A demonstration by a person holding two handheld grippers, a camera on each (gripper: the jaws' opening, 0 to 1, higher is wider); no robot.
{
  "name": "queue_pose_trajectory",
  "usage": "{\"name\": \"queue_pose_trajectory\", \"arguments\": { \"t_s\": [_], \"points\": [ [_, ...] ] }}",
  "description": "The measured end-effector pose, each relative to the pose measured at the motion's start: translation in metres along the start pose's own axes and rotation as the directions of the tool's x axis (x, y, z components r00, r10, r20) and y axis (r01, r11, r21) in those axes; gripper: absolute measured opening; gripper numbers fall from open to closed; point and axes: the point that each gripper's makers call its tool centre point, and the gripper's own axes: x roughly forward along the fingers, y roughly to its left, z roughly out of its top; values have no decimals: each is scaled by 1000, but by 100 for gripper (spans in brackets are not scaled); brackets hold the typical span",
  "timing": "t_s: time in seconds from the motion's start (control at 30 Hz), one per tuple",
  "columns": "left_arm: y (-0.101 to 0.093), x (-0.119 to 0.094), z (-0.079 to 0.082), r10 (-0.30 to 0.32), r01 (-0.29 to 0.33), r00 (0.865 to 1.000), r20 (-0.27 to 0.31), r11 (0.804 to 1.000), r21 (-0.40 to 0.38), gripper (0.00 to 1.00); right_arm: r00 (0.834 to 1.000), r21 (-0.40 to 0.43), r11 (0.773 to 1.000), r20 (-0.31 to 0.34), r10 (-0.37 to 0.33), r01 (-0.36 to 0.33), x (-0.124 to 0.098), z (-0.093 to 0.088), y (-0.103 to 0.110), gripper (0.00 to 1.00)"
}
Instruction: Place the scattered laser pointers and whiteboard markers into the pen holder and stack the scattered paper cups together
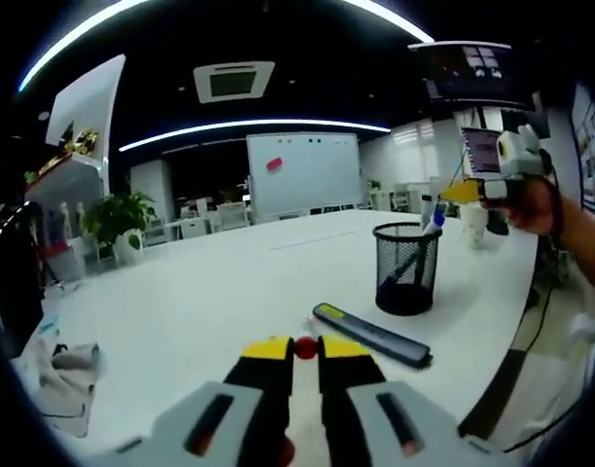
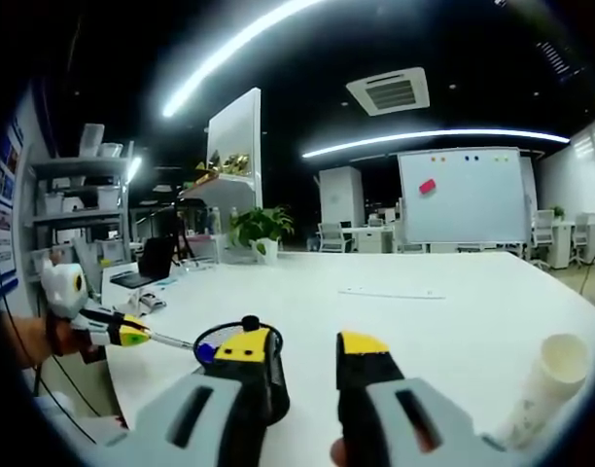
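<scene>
Pen holder (image 1: pixel 406 268) stands beyond the left gripper (image 1: pixel 305 347), clenched on a red-tipped marker (image 1: pixel 305 347); right gripper (image 2: pixel 302 352) released.

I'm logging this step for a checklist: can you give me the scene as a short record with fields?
table: white, large
holder: black mesh, upright on the table
pointer: dark, lying flat beside the holder
cups: a stack, past the holder
left gripper: shut on a thin red-tipped stick
right gripper: above the holder, blue-capped marker at its tips; grip unclear
</scene>
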Motion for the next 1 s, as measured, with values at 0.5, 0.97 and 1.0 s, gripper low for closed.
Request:
{"name": "queue_pose_trajectory", "arguments": {
  "t_s": [0.5, 0.97, 1.0],
  "points": [
    [2, -1, 17, 2, -2, 999, 46, 1000, -8, 11, 1000, 2, 1000, -6, -9, 9, -2, -1, -6, 26],
    [4, -4, 28, 6, -5, 998, 63, 1000, -12, 11, 1000, 5, 1000, -12, -14, 14, -4, -4, -8, 26],
    [4, -4, 28, 5, -5, 998, 64, 1000, -11, 11, 1000, 5, 1000, -12, -14, 14, -3, -4, -9, 26]
  ]
}}
